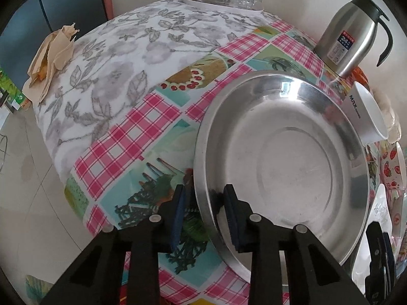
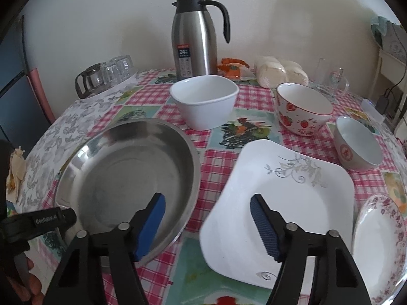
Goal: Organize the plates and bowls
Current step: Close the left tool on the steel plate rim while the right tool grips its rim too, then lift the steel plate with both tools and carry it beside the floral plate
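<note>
A round steel plate (image 1: 292,165) (image 2: 127,172) lies on the checked tablecloth. My left gripper (image 1: 204,198) straddles its near rim, one finger outside and one inside. Its jaws stand narrow, and a strip of cloth shows between the outer pad and the rim. My right gripper (image 2: 207,196) is open over the gap between the steel plate and a white square plate (image 2: 279,203), holding nothing. Behind stand a white square bowl (image 2: 203,101), a strawberry bowl (image 2: 302,109) and a small bowl with a red mark (image 2: 356,145). A floral-rimmed plate (image 2: 379,249) lies at the right.
A steel thermos jug (image 2: 194,38) stands at the back by the wall. A glass pot and cups (image 2: 104,76) sit back left, bagged buns (image 2: 279,72) and glasses (image 2: 330,78) back right. Crumpled paper (image 1: 51,56) lies near the table's left edge, above the floor (image 1: 20,178).
</note>
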Demonstrator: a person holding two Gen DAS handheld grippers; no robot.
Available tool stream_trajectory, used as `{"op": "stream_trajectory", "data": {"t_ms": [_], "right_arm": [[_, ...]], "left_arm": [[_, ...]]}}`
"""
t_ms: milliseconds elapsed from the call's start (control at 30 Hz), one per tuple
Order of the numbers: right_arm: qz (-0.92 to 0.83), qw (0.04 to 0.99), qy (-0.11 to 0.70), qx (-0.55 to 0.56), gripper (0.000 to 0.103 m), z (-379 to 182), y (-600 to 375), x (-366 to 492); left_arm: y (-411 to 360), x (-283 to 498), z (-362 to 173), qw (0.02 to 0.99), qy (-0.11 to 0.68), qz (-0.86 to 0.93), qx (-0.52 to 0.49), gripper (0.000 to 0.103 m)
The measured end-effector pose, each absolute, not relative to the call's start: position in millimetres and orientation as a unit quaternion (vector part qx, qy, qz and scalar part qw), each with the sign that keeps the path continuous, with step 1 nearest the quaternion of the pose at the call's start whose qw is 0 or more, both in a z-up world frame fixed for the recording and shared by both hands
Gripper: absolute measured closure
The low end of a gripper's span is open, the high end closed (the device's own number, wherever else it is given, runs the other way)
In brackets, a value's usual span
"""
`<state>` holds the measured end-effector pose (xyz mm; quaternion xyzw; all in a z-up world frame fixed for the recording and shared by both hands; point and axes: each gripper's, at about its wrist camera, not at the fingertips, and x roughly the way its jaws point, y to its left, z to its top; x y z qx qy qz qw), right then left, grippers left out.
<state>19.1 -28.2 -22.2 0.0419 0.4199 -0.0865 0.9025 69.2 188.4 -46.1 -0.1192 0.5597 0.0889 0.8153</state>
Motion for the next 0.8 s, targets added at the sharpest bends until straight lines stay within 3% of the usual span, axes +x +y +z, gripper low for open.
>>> {"op": "stream_trajectory", "data": {"t_ms": [500, 567, 800], "right_arm": [[-0.051, 0.889, 0.453, 0.038, 0.054, -50, -17, 52], [-0.05, 0.887, 0.458, 0.033, 0.064, -55, -15, 56], [-0.018, 0.886, 0.464, 0.005, 0.077, -58, 0, 55]], "left_arm": [[208, 69, -47, 0.815, 0.551, 0.12, -0.135, 0.07], [208, 70, -48, 0.816, 0.55, 0.12, -0.131, 0.07], [203, 71, -48, 0.822, 0.545, 0.114, -0.118, 0.073]]}}
